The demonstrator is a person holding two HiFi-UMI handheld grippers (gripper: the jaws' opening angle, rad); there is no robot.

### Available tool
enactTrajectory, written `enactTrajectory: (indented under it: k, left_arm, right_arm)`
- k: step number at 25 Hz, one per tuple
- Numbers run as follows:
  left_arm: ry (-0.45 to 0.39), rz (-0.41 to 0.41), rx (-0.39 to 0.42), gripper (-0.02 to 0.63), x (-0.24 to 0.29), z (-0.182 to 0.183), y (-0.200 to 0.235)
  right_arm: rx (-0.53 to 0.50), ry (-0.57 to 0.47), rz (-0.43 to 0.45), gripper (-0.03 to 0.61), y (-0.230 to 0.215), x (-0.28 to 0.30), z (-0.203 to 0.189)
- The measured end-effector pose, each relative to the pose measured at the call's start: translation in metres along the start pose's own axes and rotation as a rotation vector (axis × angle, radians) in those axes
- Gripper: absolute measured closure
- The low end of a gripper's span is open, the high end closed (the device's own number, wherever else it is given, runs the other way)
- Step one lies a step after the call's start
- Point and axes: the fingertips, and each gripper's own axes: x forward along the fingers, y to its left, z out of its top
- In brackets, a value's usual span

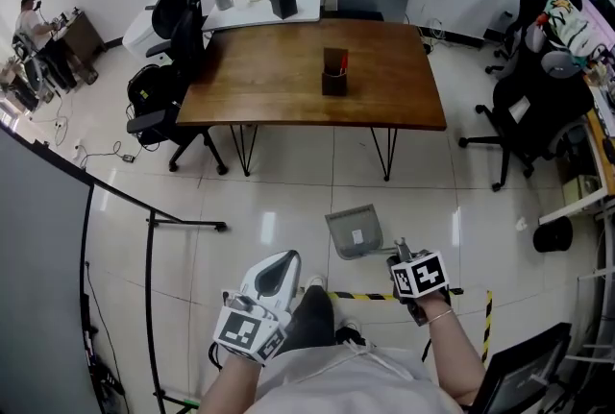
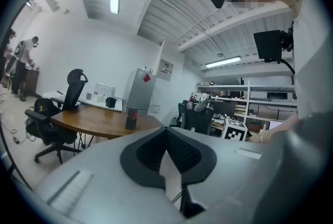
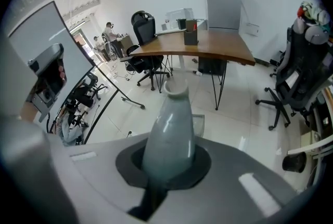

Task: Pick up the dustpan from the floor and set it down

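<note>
The grey dustpan [image 1: 354, 231] hangs low over the white tiled floor in front of my feet, its mouth toward the table; I cannot tell whether it touches the tiles. My right gripper [image 1: 403, 254] points steeply down and is shut on the dustpan's handle [image 3: 169, 127], which stands up between the jaws in the right gripper view, with the pan's edge [image 3: 200, 123] behind it. My left gripper [image 1: 276, 274] is held near my left knee, pointing roughly level. In the left gripper view its jaws [image 2: 169, 163] meet with nothing between them.
A wooden table [image 1: 279, 76] on thin black legs stands ahead, with a dark holder [image 1: 334, 73] on it. Black office chairs [image 1: 171, 52] [image 1: 530, 109] flank it. A black rail frame [image 1: 149, 230] is at left, striped floor tape [image 1: 370, 296] by my feet, a black bin [image 1: 553, 235] at right.
</note>
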Motion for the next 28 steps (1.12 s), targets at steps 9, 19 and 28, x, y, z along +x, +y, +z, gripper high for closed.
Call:
enactTrajectory:
  k: [9, 19, 28]
  left_arm:
    - [0.055, -0.032, -0.039, 0.600, 0.080, 0.001, 0.101]
    - [0.075, -0.040, -0.064, 0.600, 0.143, -0.030, 0.155]
    - [0.070, -0.035, -0.071, 0.600, 0.159, -0.028, 0.168]
  right_arm:
    - [0.102, 0.050, -0.023, 0.577, -0.031, 0.144, 0.082]
    - [0.148, 0.052, -0.025, 0.577, -0.053, 0.241, 0.118]
    - [0.116, 0.076, -0.095, 0.572, -0.064, 0.265, 0.112]
